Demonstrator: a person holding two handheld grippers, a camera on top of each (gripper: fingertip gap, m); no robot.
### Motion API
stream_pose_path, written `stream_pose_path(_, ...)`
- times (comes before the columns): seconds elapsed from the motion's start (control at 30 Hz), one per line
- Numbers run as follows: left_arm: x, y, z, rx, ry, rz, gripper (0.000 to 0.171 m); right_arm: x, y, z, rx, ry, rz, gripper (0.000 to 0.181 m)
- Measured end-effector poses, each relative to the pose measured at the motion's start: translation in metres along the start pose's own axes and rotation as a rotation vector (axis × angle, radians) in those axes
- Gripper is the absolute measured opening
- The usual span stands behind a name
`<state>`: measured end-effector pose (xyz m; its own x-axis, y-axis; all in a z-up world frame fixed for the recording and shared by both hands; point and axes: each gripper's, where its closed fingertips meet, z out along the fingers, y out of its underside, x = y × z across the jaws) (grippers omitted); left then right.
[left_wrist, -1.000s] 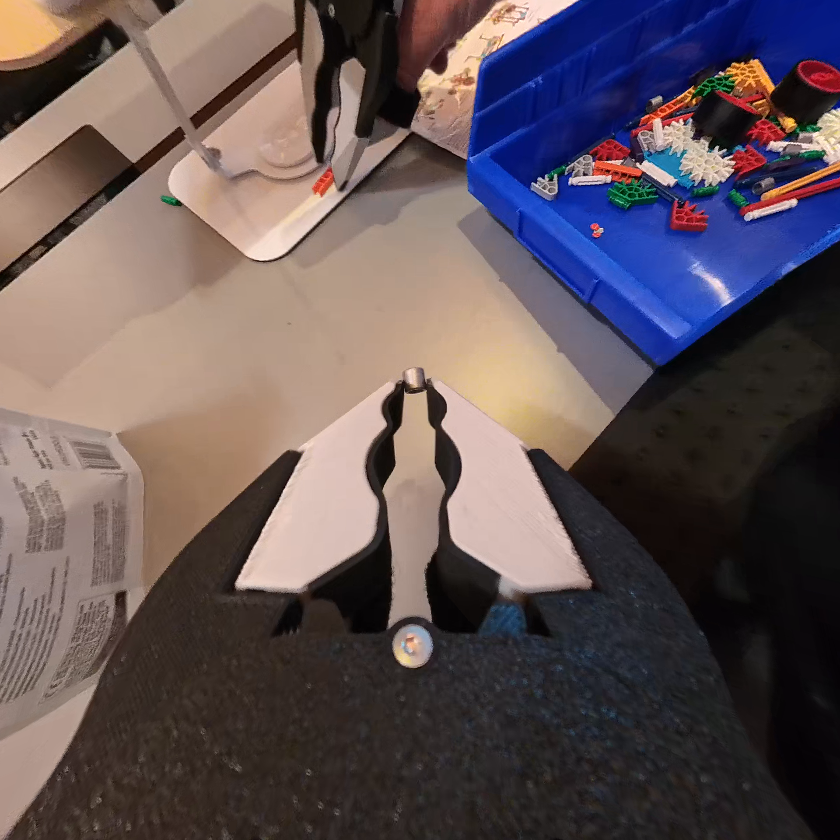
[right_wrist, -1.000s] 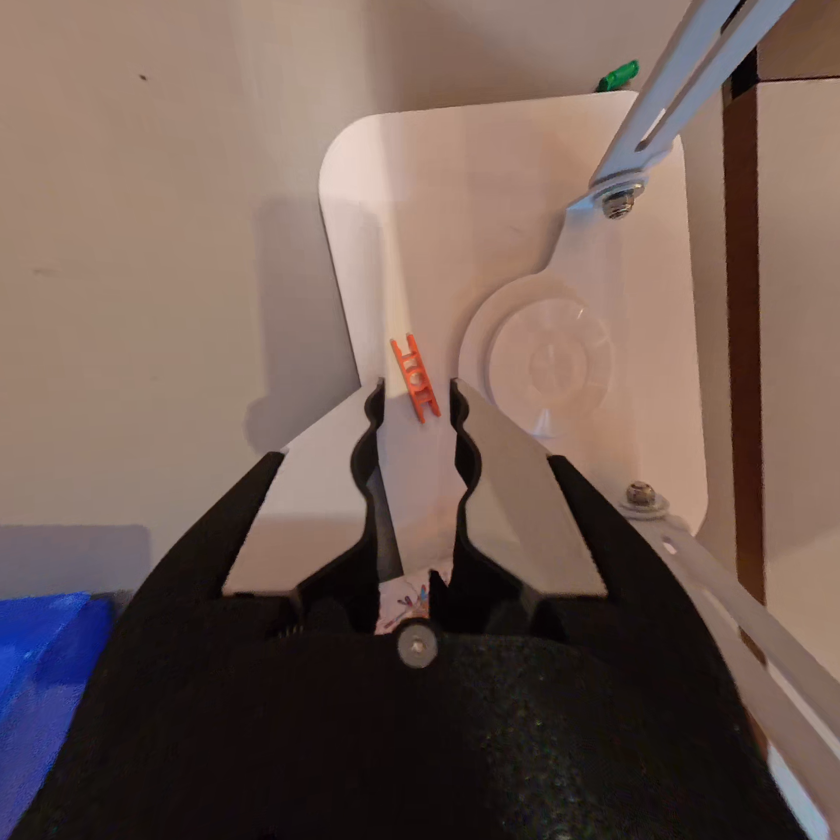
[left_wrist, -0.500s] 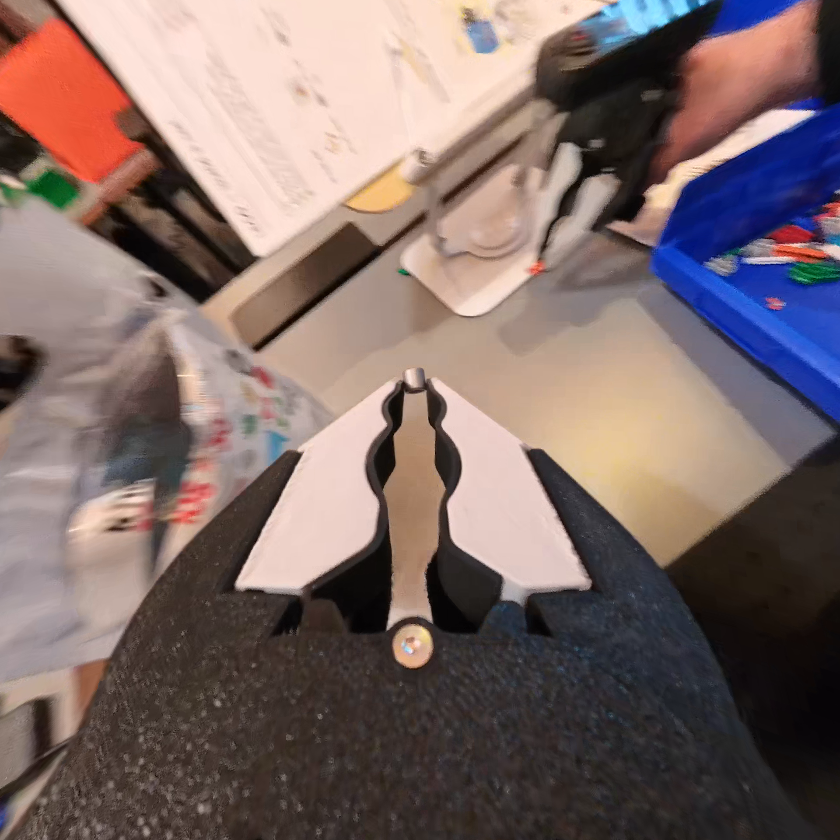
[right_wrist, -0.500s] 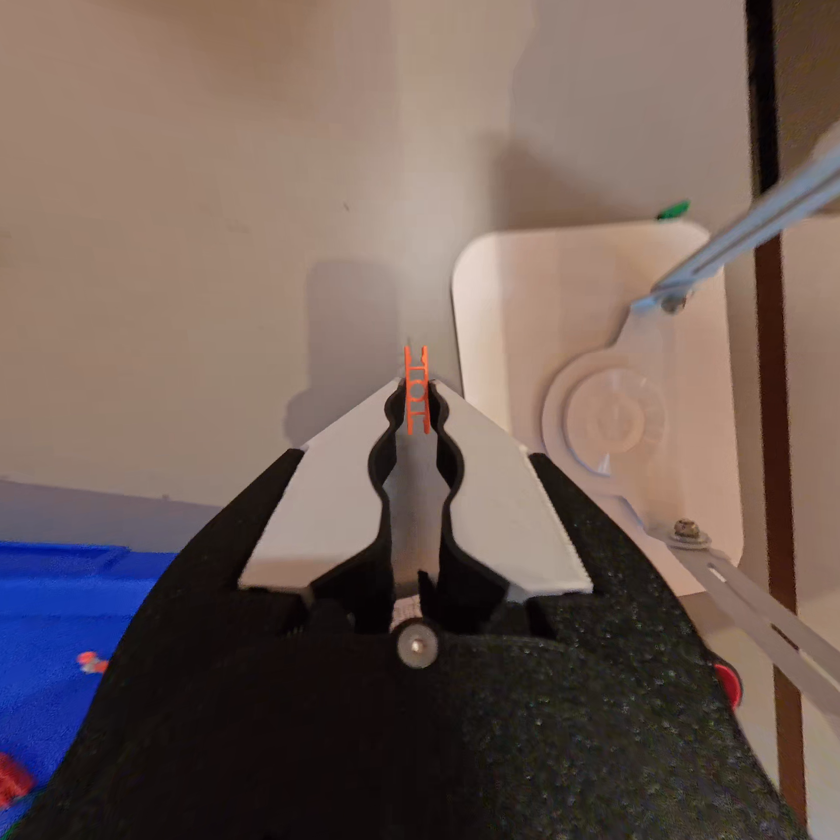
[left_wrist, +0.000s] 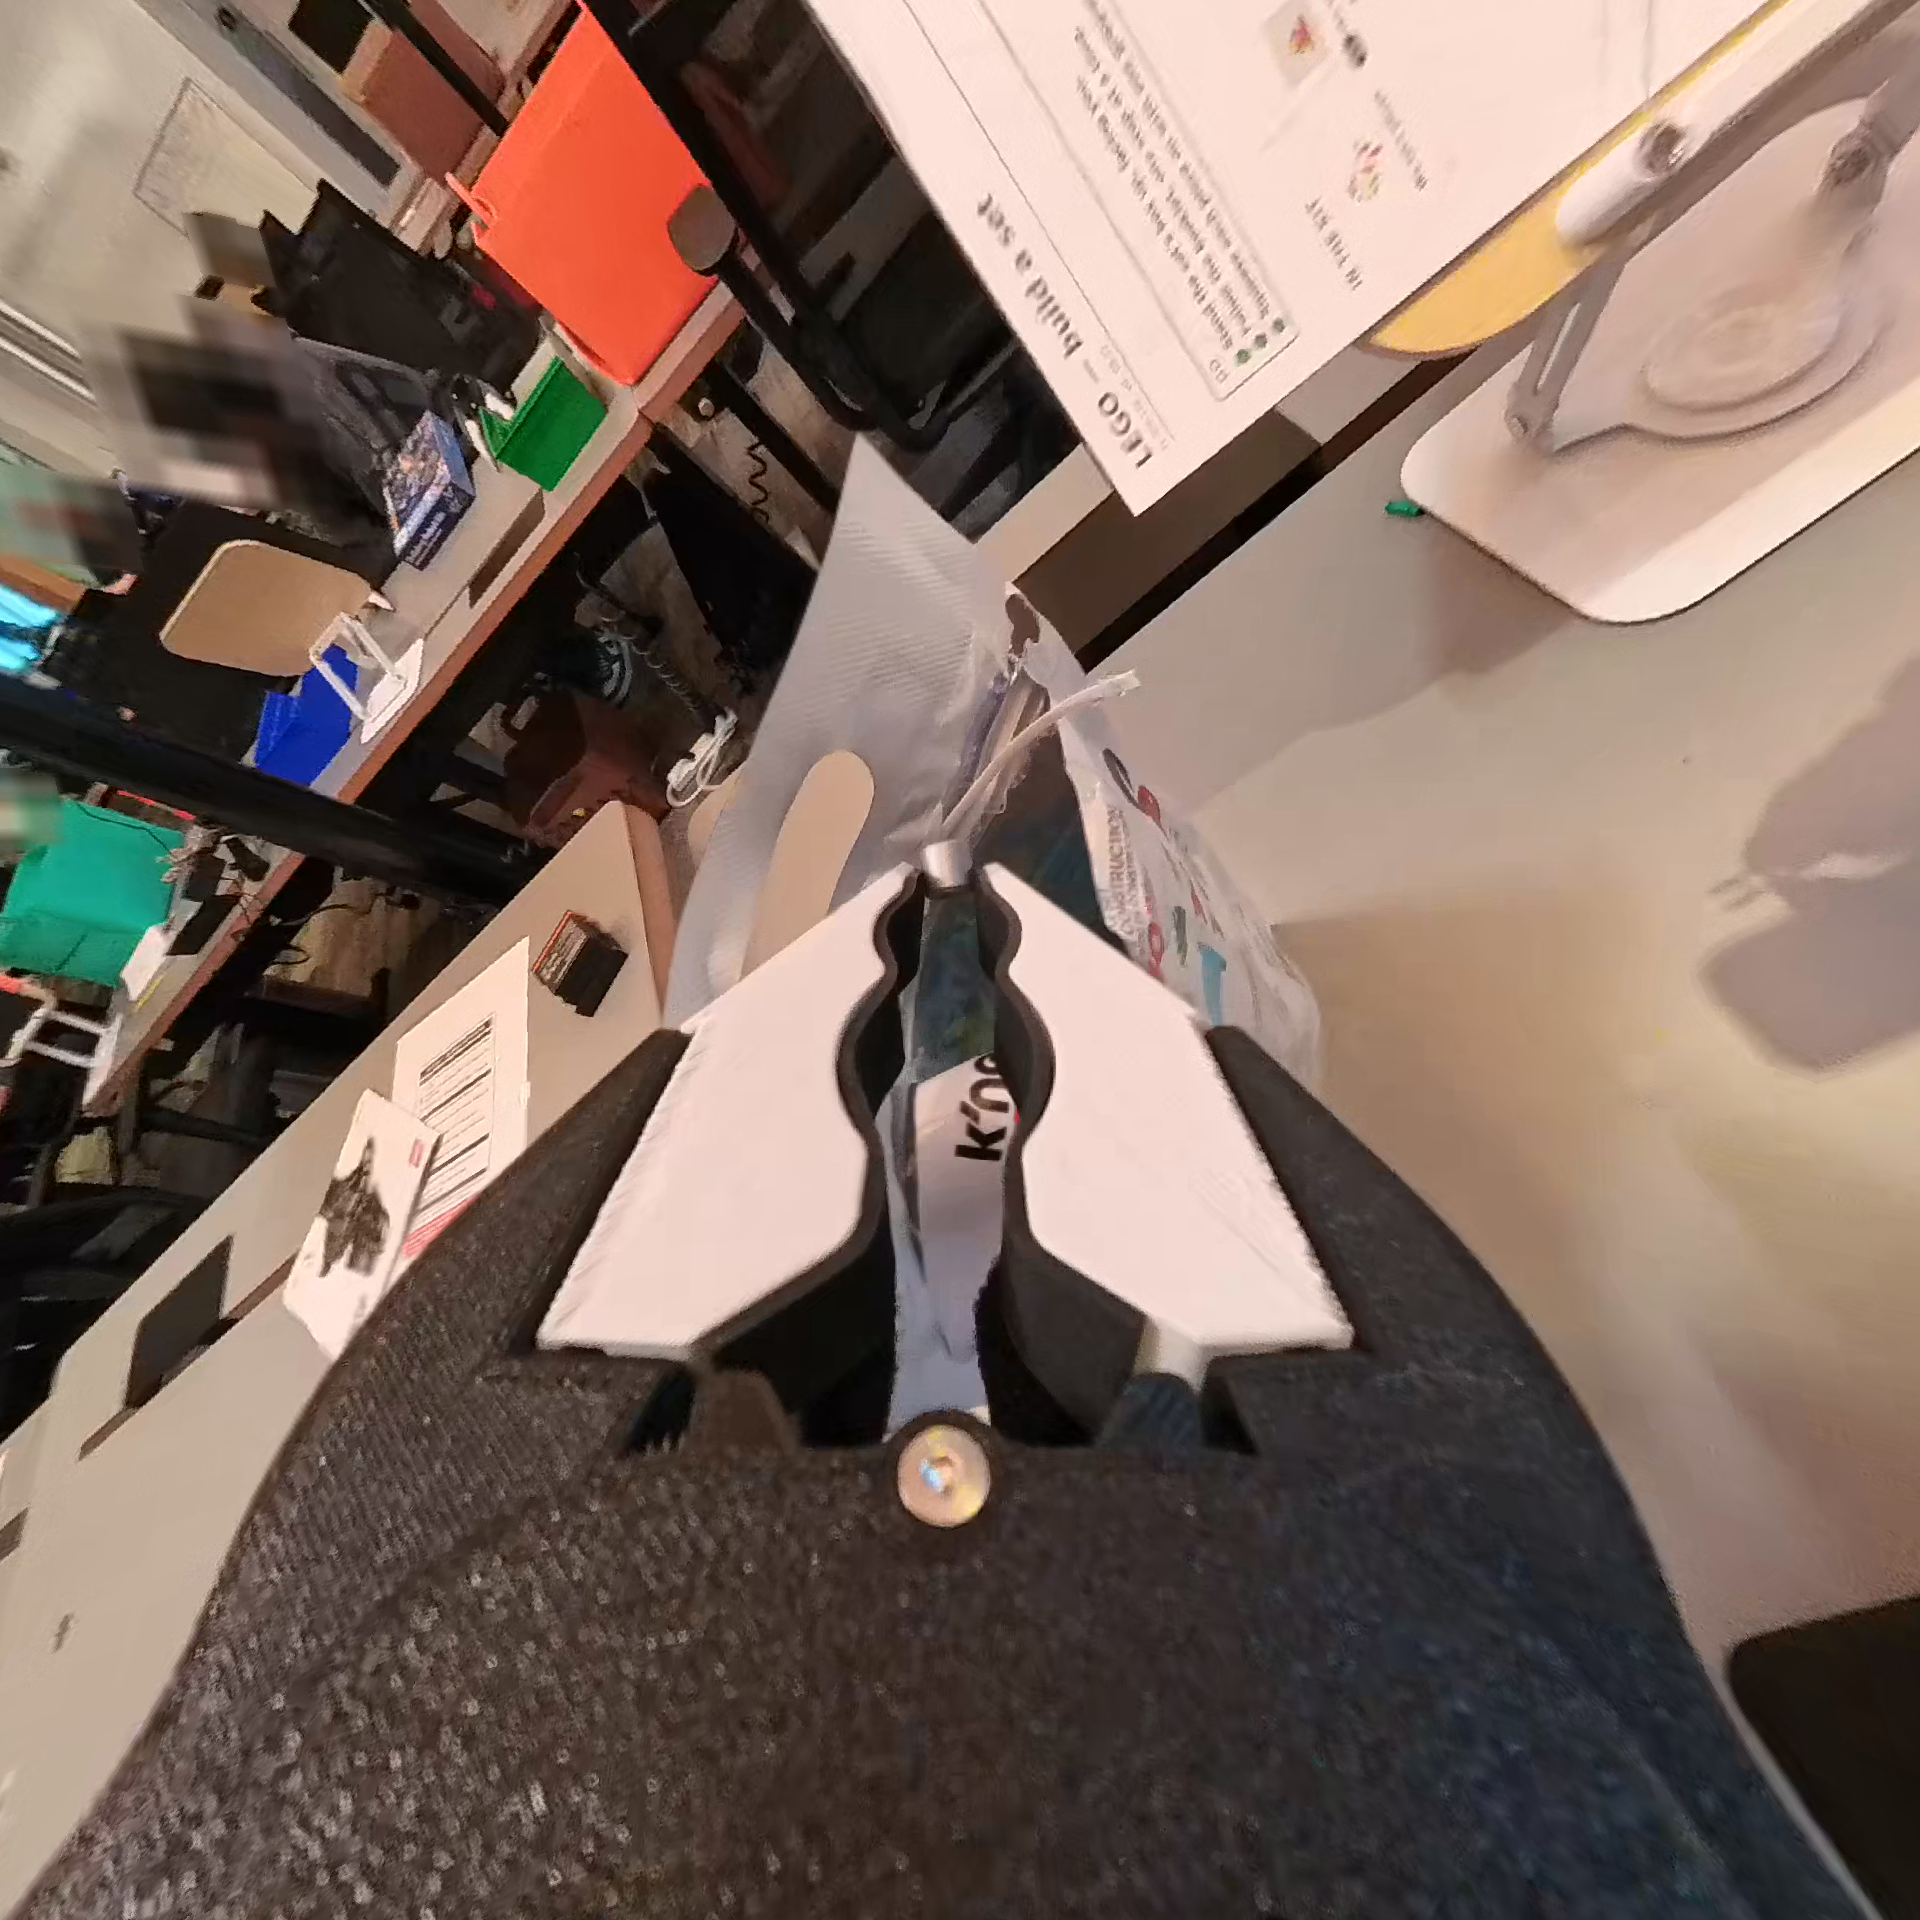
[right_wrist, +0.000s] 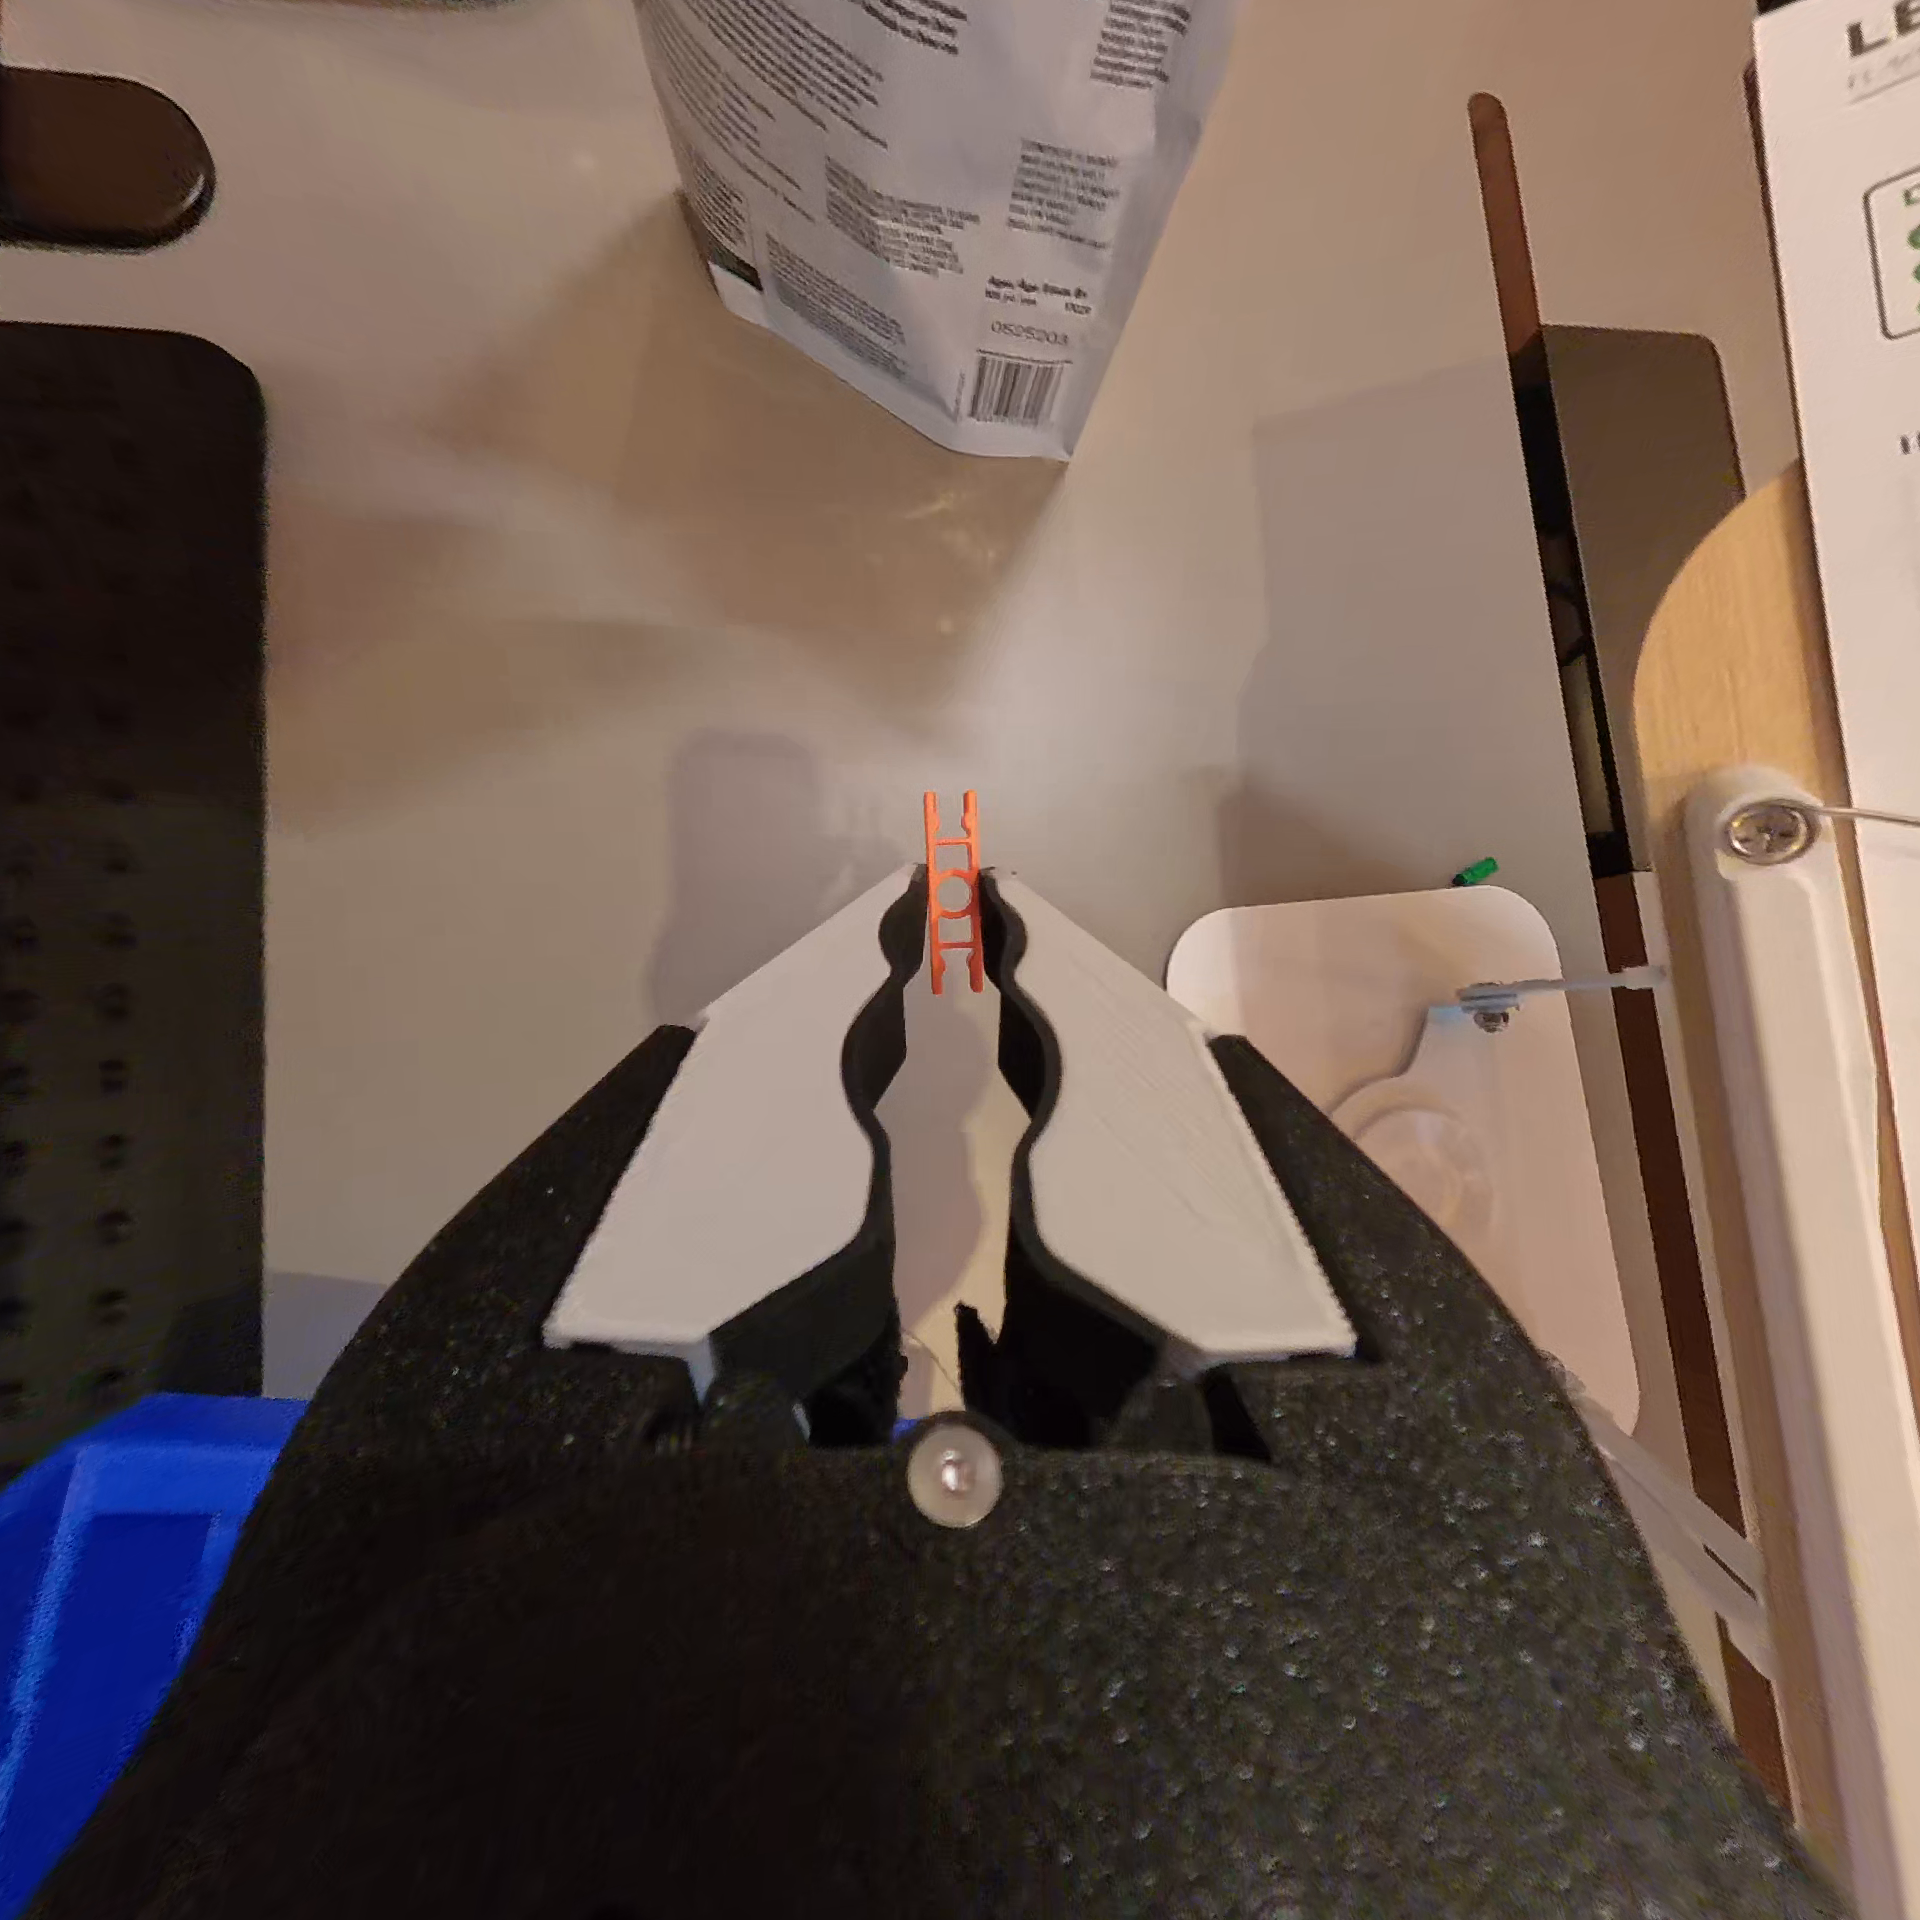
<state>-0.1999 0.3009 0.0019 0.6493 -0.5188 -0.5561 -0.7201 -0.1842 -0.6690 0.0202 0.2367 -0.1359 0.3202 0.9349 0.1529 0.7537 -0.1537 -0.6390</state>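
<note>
My left gripper (left_wrist: 948, 881) is shut on a small grey cylindrical piece (left_wrist: 943, 862) that sticks out at its tips. It is tilted and held above the table, pointing at a printed plastic bag (left_wrist: 1174, 914). A thin white rod or cable (left_wrist: 1029, 732) shows just beyond the grey piece. My right gripper (right_wrist: 953, 875) is shut on a small orange ladder-shaped connector (right_wrist: 951, 831). The connector stands upright between the tips, above the beige table (right_wrist: 520, 727). The white stand base (right_wrist: 1351, 987) lies to the right of the right gripper.
A grey printed bag (right_wrist: 935, 208) lies ahead of the right gripper. A black mat (right_wrist: 125, 831) and a blue bin corner (right_wrist: 104, 1538) are on the left. A tiny green piece (right_wrist: 1475, 871) sits by the stand base (left_wrist: 1662, 520). An instruction sheet (left_wrist: 1195, 208) hangs on the stand. The tips of one gripper are about 25 cm away from the tips of the other.
My right gripper shut on the orange connector on the stand base, lifted it and drew back leftward. My left gripper swung left and tilted, still holding the grey piece.
</note>
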Motion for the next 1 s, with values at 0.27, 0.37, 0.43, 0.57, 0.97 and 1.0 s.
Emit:
stream_pose_path(0.27, 0.004, 0.027, 0.026, -0.192, 0.053, 0.037, 0.027, -0.023, -0.025, -0.007, 0.033, -0.026, -0.047, 0.008)
stream_pose_path(0.37, 0.009, 0.025, 0.022, -0.168, 0.042, 0.05, 0.035, -0.026, -0.049, -0.012, 0.075, -0.028, -0.051, 0.008)
stream_pose_path(0.43, 0.011, 0.025, 0.013, -0.15, 0.031, 0.029, 0.04, -0.025, -0.078, -0.018, 0.137, -0.022, -0.043, 0.008)
stream_pose_path(0.57, 0.016, 0.02, -0.018, -0.061, -0.012, -0.016, 0.038, -0.017, -0.162, -0.025, 0.303, 0.015, -0.081, 0.008)
stream_pose_path(0.97, 0.036, 0.054, -0.062, -0.036, 0.051, -0.105, 0.036, 0.022, -0.265, 0.064, 0.153, 0.164, -0.453, 0.031)
stream_pose_path(1.0, 0.038, 0.055, -0.062, -0.032, 0.06, -0.104, 0.036, 0.019, -0.265, 0.062, 0.17, 0.126, -0.422, 0.033)
